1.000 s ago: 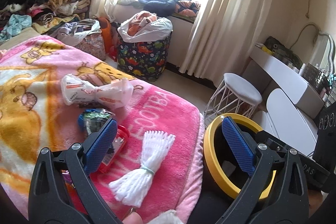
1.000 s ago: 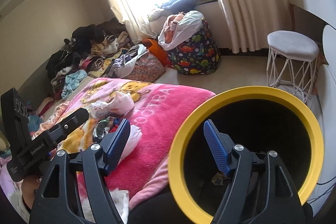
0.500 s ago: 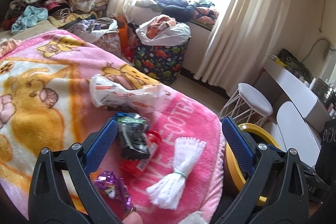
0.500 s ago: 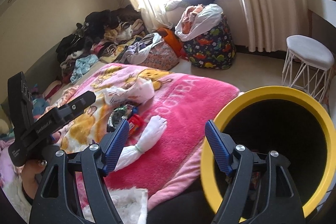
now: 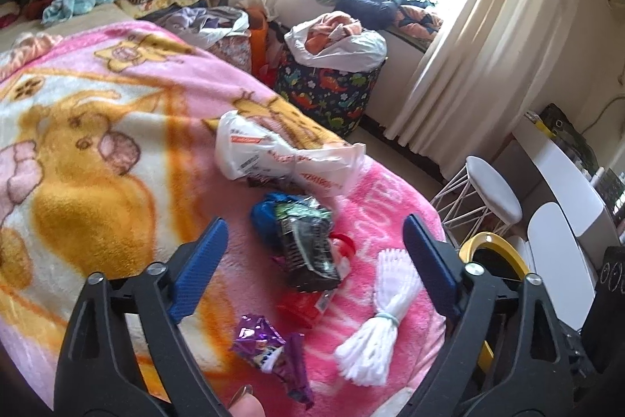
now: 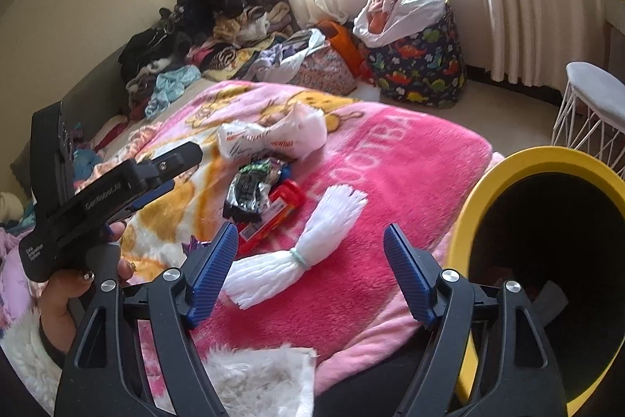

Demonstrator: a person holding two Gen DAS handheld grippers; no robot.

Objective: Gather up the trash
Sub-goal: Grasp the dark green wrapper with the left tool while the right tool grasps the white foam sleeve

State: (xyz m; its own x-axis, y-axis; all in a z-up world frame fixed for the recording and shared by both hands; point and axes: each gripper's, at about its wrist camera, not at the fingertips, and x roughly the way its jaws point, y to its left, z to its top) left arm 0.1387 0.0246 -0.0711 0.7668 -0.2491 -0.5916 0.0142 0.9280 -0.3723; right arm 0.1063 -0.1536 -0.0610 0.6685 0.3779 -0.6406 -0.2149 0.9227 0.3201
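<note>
Left wrist view shows the left gripper (image 5: 312,256), jaws spread wide and empty, above the crumpled black-and-green foil wrapper (image 5: 308,249) on the pink fleece blanket (image 5: 97,143), which should be pinched centrally for the near-right yellow-rimmed black bin (image 6: 547,260).

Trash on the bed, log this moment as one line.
left gripper: open, over black wrapper | right gripper: open, over white foam net | yellow bin: beside bed
</note>
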